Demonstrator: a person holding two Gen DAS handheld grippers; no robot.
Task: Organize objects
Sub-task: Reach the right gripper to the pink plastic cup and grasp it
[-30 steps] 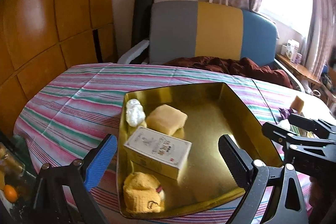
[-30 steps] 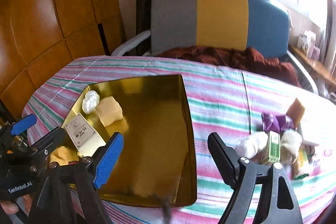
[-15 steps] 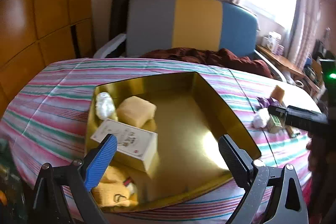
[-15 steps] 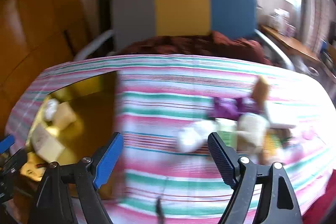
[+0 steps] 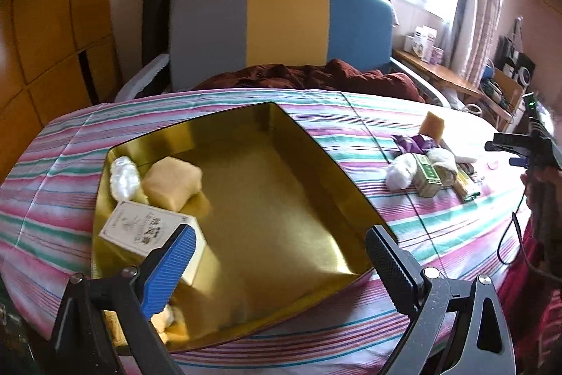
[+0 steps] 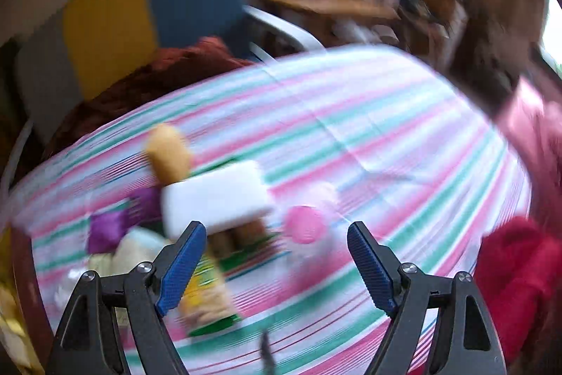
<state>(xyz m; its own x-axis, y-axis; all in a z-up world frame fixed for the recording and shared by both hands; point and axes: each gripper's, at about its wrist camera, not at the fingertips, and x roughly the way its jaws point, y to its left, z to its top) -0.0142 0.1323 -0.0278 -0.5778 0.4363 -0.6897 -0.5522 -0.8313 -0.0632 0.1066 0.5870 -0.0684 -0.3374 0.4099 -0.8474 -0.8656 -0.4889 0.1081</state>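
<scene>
My left tool (image 5: 279, 264) gapes wide, empty, above the gold tray (image 5: 316, 143); my right tool (image 6: 272, 264), wide, empty, above blurred clutter.

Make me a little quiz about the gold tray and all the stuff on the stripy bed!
1. True or false: the right gripper is holding something.
2. Which lies inside the gold tray? A) purple wrapper B) white printed box C) pink disc
3. Fill in: the small green box sits on the ____ cloth, outside the tray.

Key: 1. False, its jaws are open and empty. 2. B, the white printed box. 3. Striped.
</scene>
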